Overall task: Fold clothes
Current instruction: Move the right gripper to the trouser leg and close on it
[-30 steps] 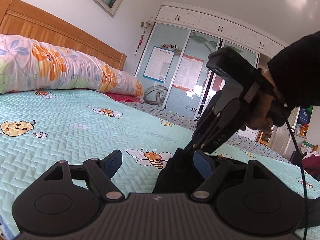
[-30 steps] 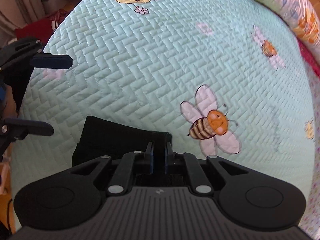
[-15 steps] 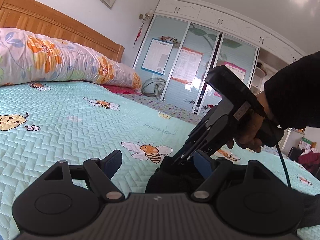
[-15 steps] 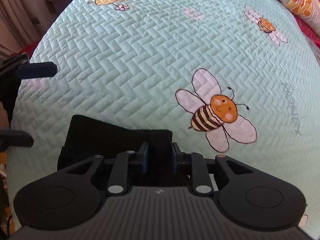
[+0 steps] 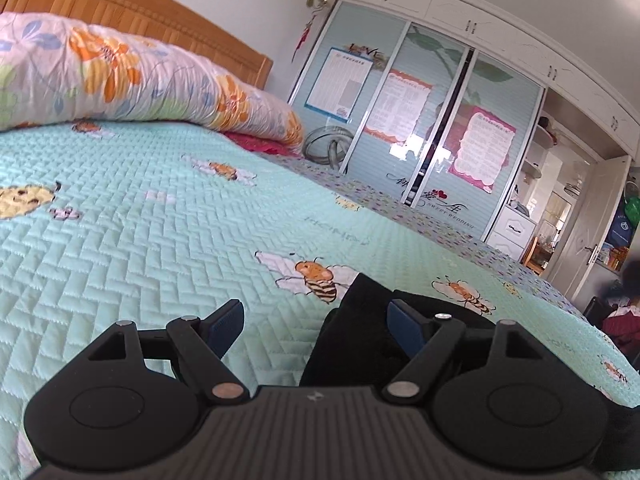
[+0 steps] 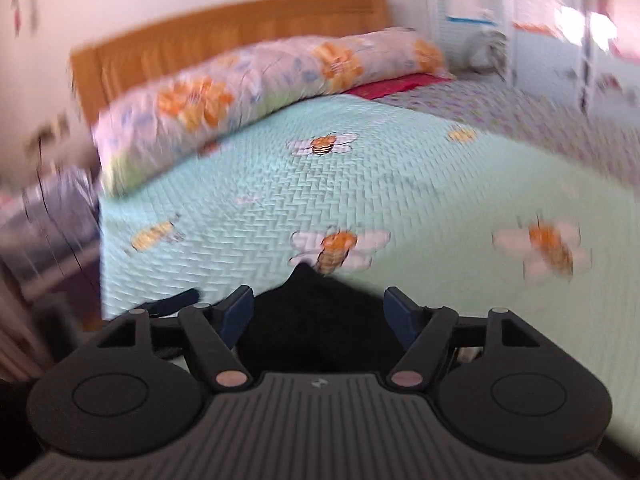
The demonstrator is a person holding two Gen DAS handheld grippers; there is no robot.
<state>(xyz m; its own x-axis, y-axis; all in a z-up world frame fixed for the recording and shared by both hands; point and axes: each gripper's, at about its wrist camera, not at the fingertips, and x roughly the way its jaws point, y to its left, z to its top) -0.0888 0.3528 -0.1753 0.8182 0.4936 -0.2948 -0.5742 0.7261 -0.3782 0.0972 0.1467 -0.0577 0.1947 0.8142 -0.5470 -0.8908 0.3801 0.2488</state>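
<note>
Since the earlier frames: the right hand-held gripper (image 6: 316, 312), then clamped on the black garment (image 5: 362, 344) and filling the left wrist view with a dark sleeve behind it, is gone from that view. Its own camera no longer looks down at the bedspread (image 5: 160, 248); it now faces the headboard (image 6: 224, 32), with heavy motion blur. Its jaws are opening: the blue pads (image 6: 236, 312) stand wide and press on nothing, the garment's peak lying between and below them, loose.

Left hand-held gripper (image 5: 316, 322): open wide, much as before, nothing held. Its right pad (image 5: 404, 326) sits over the garment's near edge; contact cannot be told.

The garment lies folded in a dark heap on the bed, just beside a printed bee (image 5: 316, 276).

Count:
- one black garment
- two hand-held grippers, the left one's finger (image 6: 168, 304) showing at the lower left of the right wrist view
- one floral quilt roll (image 5: 132, 80) against the headboard
- one wardrobe with three sliding doors (image 5: 424, 128)
</note>
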